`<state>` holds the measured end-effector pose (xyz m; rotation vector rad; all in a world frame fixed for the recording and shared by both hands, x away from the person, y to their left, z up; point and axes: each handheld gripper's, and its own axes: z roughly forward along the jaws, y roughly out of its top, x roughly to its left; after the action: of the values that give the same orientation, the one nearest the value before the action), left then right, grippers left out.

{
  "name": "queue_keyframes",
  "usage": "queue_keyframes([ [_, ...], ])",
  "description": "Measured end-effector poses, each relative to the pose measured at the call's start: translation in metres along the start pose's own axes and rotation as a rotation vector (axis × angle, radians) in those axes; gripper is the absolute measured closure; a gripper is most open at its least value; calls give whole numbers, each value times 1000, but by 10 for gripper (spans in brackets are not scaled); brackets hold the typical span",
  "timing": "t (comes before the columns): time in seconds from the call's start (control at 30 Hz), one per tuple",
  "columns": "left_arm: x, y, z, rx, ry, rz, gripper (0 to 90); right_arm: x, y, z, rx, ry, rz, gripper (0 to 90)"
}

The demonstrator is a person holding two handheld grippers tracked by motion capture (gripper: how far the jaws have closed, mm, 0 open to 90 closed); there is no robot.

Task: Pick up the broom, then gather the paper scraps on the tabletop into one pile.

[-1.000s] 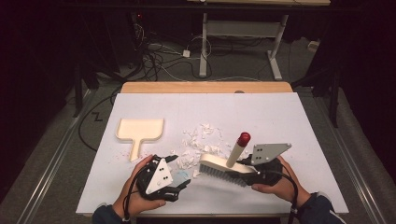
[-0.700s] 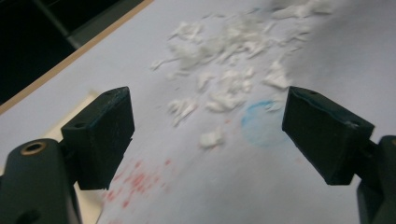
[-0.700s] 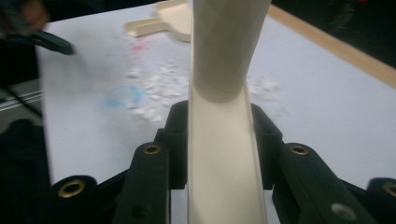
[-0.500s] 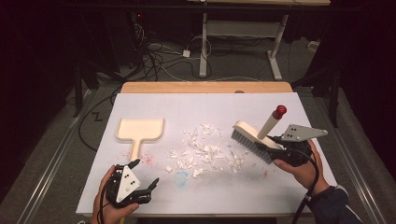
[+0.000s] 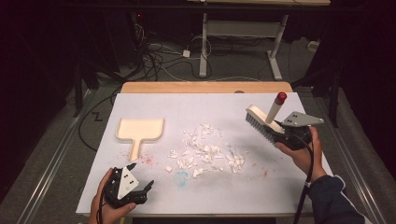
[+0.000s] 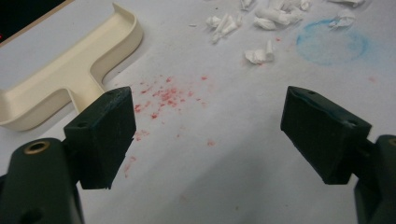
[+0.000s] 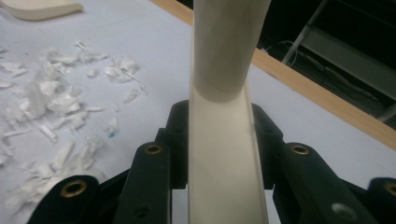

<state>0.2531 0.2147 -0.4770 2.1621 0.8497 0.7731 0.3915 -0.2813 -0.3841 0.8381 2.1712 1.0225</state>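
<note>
One brush (image 5: 262, 122), clamped in the right gripper (image 5: 290, 135), is held above the tabletop's right edge. One dustpan (image 5: 139, 131) lies left of centre beside many paper scraps (image 5: 205, 150), too small and too many to count. The left gripper (image 5: 133, 186), jaws wide apart and empty, sits at the near-left corner.

This looks like a lab or workshop. A white-covered table (image 5: 280, 186) fills the frame's centre. Tangled cables (image 5: 154, 51) and metal desk legs (image 5: 204, 42) sit on the dark floor along the top.
</note>
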Motion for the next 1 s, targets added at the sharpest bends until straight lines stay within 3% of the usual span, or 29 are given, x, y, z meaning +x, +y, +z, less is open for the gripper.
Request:
queue_keyframes([
  [0.23, -1, 0, 1, 5, -6, 9, 172, -13, 0, 30, 65, -94, -39, 680],
  [0.33, -1, 1, 0, 6, 6, 25, 172, -16, -1, 41, 108, -176, -84, 680],
  [0.4, 0, 1, 1, 3, 7, 22, 172, -17, -2, 47, 127, -203, -98, 680],
  [0.53, 2, 1, 0, 4, 21, 23, 172, -17, -3, 59, 134, -198, -97, 680],
  [0.63, 2, 3, 1, 9, 37, 34, 172, -13, 0, 67, 129, -167, -89, 680],
  [0.73, 3, 3, 1, 10, 37, 33, 172, -7, 4, 73, 129, -167, -120, 681],
  [0.9, 1, 2, 0, 14, 35, 32, 175, 18, 10, 98, 119, -89, -125, 681],
  [1.0, 0, 4, 2, 24, 26, 33, 177, 35, 16, 109, 118, -91, -166, 681],
])
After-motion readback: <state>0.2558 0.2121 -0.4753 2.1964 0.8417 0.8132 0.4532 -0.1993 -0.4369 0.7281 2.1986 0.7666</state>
